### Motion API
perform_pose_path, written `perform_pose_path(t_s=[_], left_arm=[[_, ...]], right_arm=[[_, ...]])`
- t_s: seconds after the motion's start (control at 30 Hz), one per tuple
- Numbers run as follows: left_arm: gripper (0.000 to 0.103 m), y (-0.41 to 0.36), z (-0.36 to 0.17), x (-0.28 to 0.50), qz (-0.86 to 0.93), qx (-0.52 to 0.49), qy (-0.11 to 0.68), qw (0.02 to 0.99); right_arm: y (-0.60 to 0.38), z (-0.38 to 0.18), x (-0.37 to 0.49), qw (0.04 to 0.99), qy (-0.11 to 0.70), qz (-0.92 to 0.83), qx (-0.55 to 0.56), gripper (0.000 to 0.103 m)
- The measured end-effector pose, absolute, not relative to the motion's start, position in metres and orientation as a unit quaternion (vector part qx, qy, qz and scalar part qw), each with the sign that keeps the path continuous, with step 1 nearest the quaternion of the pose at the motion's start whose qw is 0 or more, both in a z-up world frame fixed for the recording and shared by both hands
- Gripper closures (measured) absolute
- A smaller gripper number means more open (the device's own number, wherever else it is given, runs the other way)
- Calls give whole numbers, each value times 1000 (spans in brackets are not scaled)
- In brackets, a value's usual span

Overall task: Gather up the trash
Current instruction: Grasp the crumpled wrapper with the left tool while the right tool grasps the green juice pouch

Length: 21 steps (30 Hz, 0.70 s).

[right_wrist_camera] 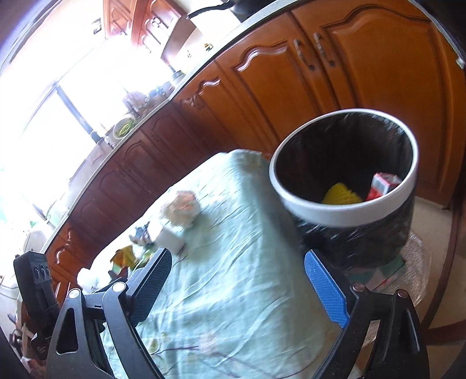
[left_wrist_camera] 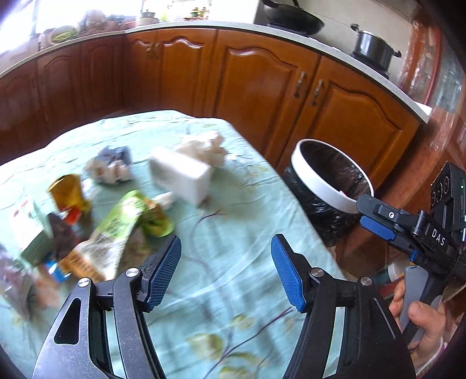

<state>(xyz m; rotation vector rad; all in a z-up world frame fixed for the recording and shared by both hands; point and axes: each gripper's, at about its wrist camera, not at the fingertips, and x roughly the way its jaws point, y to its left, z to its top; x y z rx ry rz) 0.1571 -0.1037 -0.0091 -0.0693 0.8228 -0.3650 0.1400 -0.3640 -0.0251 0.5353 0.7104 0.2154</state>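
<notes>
Both tools are spread and empty: the right tool point(right_wrist_camera: 237, 287) hovers just short of the bin point(right_wrist_camera: 343, 215), which already holds scraps, while the left tool point(left_wrist_camera: 225, 272) faces the trash pile point(left_wrist_camera: 116, 201) ahead-left on the table point(left_wrist_camera: 238, 233), seemingly between pickups, needing a reach and pinch next.

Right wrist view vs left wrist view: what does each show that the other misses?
Only the right wrist view looks into the bin: a yellow item and a red-and-white carton lie inside.

Only the left wrist view shows the pot and the pan on the counter, the green wrapper clearly, and a hand holding the right gripper.

Both show the tablecloth, the white box, the crumpled tissue, the wooden cabinets, and open, empty jaws on each view's own gripper, including the left gripper.
</notes>
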Motion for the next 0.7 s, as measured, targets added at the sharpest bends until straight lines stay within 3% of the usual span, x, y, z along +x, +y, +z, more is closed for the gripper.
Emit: perform_pose_path(t_s=[0.57,0.7], left_arm=[[37,28,-16,111,-59,-103,377,919],[33,49,-16,109,-34,-111,375,920]], right_arm=[[-231,-37,144,864,406,218,201,9],[-210,-41,152,851,422,239,201,9]])
